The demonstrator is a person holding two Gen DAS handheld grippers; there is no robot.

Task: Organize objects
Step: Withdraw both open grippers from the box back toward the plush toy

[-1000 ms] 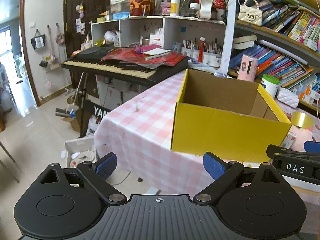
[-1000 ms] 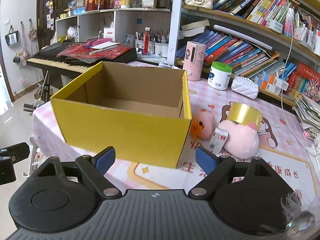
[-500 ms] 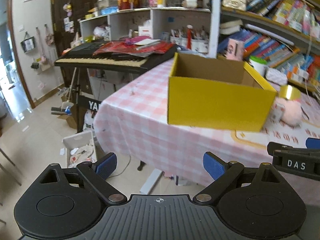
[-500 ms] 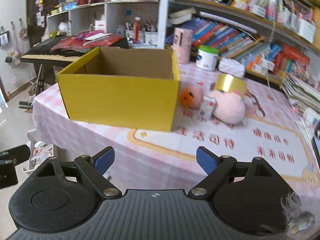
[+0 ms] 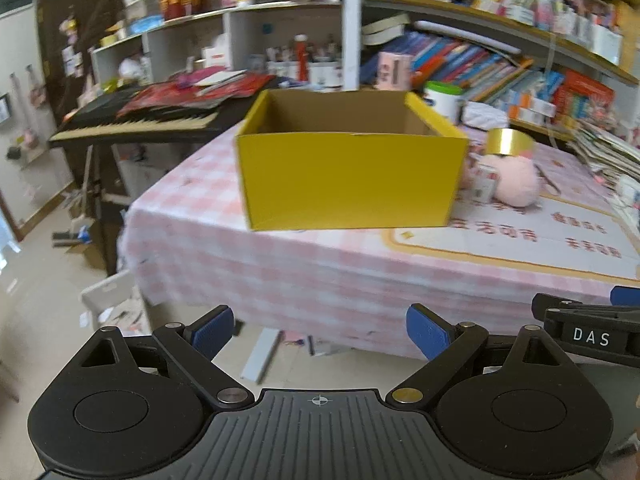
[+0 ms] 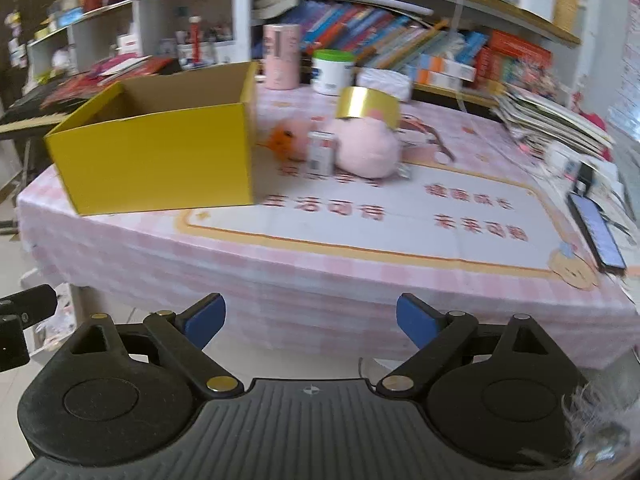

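Two pairs of tongs, both spread wide and empty: your right gripper [image 6: 311, 320] has just been opening further, your left gripper [image 5: 319, 332] gapes too. Ahead of both sits the yellow cardboard box [image 5: 352, 176], square and matte. Only the right view shows a phone [image 6: 596, 232]; beyond its right finger lie a fuzzy pink plush [image 6: 366, 148] and glossy gold tape roll [image 6: 366, 106]

The box [image 6: 160, 160] is matt yellow cardboard, the tape roll [image 6: 366, 104] glossy gold, the toy [image 6: 366, 150] fluffy pink plush.
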